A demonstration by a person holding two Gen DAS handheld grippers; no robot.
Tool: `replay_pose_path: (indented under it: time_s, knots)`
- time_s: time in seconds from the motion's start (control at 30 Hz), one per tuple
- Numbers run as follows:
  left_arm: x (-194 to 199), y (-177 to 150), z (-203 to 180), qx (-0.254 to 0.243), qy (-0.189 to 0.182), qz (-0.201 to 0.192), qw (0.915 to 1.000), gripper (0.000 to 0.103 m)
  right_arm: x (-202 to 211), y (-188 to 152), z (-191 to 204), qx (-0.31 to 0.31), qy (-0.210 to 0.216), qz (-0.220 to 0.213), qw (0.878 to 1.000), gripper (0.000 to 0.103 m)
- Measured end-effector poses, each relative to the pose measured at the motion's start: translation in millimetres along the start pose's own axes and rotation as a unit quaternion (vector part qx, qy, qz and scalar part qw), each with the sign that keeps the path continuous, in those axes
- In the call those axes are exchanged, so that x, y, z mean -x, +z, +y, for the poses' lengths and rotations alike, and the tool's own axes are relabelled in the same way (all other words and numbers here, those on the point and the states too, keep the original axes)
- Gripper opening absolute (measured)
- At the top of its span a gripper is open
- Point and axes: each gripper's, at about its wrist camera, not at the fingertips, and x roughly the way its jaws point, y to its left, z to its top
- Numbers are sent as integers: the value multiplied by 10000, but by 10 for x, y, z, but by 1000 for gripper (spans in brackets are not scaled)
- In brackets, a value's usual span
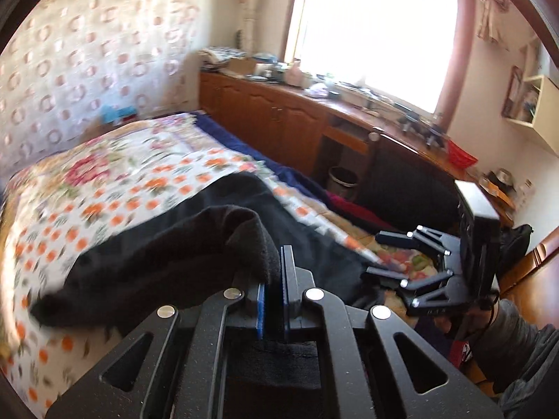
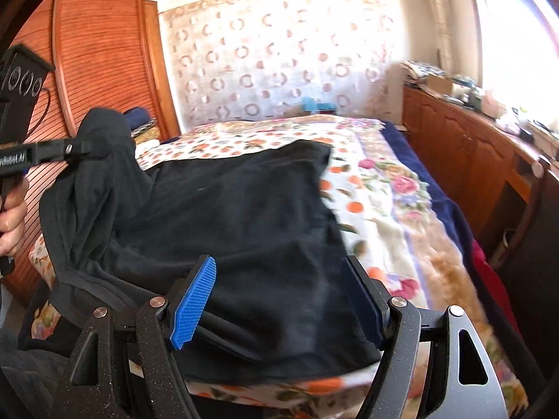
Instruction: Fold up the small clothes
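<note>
Pinching black garment (image 2: 223, 216), left claw (image 1: 276, 279); right claw (image 2: 279, 296) wide.

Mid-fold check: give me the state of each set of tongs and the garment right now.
left tongs: shut on black garment, lifting one part.
right tongs: open, jaws wide apart over the near edge.
black garment: mostly spread on floral blanket, left side raised and bunched.

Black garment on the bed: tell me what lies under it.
The black garment lies on a floral blanket, with the left gripper lifting one corner. What lies beneath the covered part is hidden.
</note>
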Motion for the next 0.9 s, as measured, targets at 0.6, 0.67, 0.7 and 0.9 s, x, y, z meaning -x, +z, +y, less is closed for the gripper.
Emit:
replay_pose_path:
  time_s: [0.6, 0.67, 0.7, 0.9]
  knots:
    - [-604, 286, -533, -461, -184, 460, 9977, 57, 220, -168, -435, -418, -239, 64, 9988, 76]
    - [-538, 237, -450, -427, -100, 420, 9982, 67, 210, -165, -447, -429, -236, 71, 9988, 76]
    - [-507, 214, -401, -406, -54, 411, 9983, 68, 210, -158, -449, -424, -223, 73, 9988, 76]
    - [-277, -111, 41, -125, 364, 425, 9984, 69, 82, -97, -389, -305, -168, 80, 9994, 76]
